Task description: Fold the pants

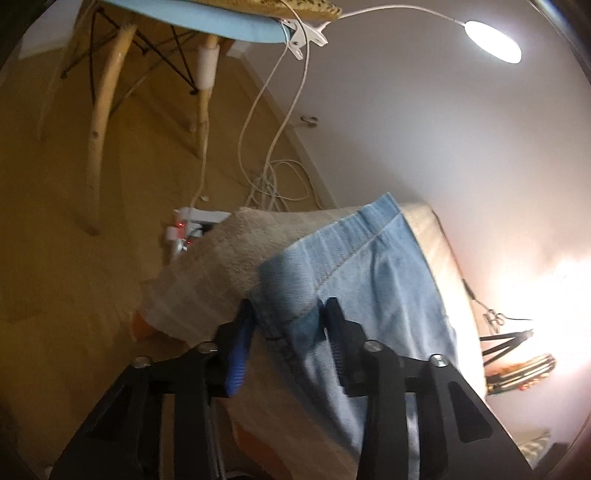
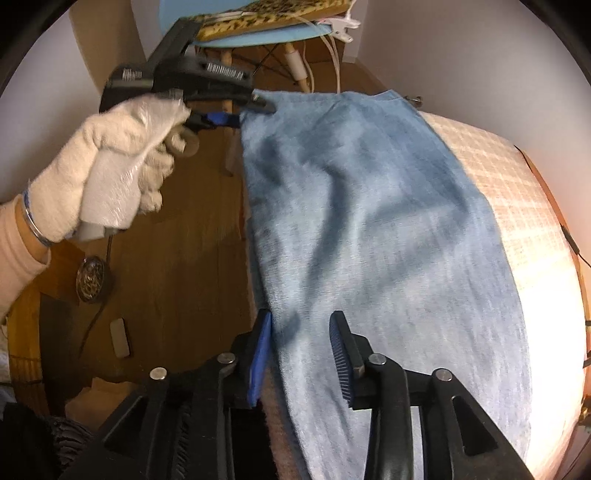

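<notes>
Light blue denim pants (image 2: 369,229) lie along a beige checked cloth-covered surface (image 2: 517,192), with one long edge at its left side. My left gripper (image 1: 291,317) has its jaws wide around the pants' seamed corner (image 1: 288,291); the denim sits between the fingers. In the right wrist view the left gripper (image 2: 251,110), held by a white-gloved hand (image 2: 110,162), is at the pants' far left corner. My right gripper (image 2: 301,332) is open, with the near pants edge lying between its blue-padded fingers (image 2: 260,354).
A blue chair with wooden legs (image 1: 207,33) stands beyond the surface, a clip lamp (image 1: 491,40) fixed to it. White cables and a power strip (image 1: 195,221) lie on the brown floor. A round metal object (image 2: 90,277) and a small white block (image 2: 120,338) lie on the floor at left.
</notes>
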`<state>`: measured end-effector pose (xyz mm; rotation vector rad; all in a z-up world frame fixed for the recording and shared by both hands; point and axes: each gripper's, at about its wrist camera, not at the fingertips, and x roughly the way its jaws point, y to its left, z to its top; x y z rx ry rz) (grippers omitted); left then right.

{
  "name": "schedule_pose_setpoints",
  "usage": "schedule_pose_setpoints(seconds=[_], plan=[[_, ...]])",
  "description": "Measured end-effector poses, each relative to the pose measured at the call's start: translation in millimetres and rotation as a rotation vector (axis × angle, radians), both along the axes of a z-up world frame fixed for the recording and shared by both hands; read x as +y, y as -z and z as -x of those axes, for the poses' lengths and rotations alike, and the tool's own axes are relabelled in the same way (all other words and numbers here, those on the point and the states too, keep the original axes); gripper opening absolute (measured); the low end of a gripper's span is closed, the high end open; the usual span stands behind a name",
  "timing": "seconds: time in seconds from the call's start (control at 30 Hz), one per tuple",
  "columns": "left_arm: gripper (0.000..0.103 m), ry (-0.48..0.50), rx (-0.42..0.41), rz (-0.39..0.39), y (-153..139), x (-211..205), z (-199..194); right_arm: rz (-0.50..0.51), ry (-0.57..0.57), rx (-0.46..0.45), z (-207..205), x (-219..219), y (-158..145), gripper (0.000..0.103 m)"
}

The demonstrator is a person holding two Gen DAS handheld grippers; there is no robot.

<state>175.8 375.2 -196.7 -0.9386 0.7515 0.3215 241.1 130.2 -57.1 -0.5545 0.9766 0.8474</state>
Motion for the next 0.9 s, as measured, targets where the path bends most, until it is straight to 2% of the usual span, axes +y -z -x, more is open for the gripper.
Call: schedule_pose_setpoints(seconds=[0.13,0.23,0.4,0.57,0.73,0.8,0.9], plan=[[0.018,-0.001,-0.035,-0.015,-1.6,2.8,10.6,-0.059,0.032,0.019,-6.2,-16.7,-14.4,0.045],[0.017,0.017,-0.036,-0.108,-15.9,-6.9,8.7,-0.087,0.053,0.019,-12.8,-30.6,-23.6,0.047],[0.016,0.082,-0.094,-0.257,-44.2,-36.5,-2.5,-0.159,0.119,0.049,-30.6,-52.6,-36.5,0.050],[0.015,0.242,-0.161,-0.411,-72.2,-89.6,-8.6,-0.266,0.219,0.088,-55.4,-79.2,-51.2,0.061],[0.015,0.444,-0.184,-0.544,-77.2,-155.0,-6.3,-0.426,0.301,0.165,-89.7,-98.9,-64.5,0.071],[0.015,0.504,-0.178,-0.571,-73.3,-175.1,-4.8,-0.491,0.317,0.203,-104.3,-101.1,-66.2,0.074],[0.015,0.557,-0.172,-0.564,-67.4,-194.7,0.1,-0.565,0.328,0.284,-123.6,-99.5,-59.5,0.077]])
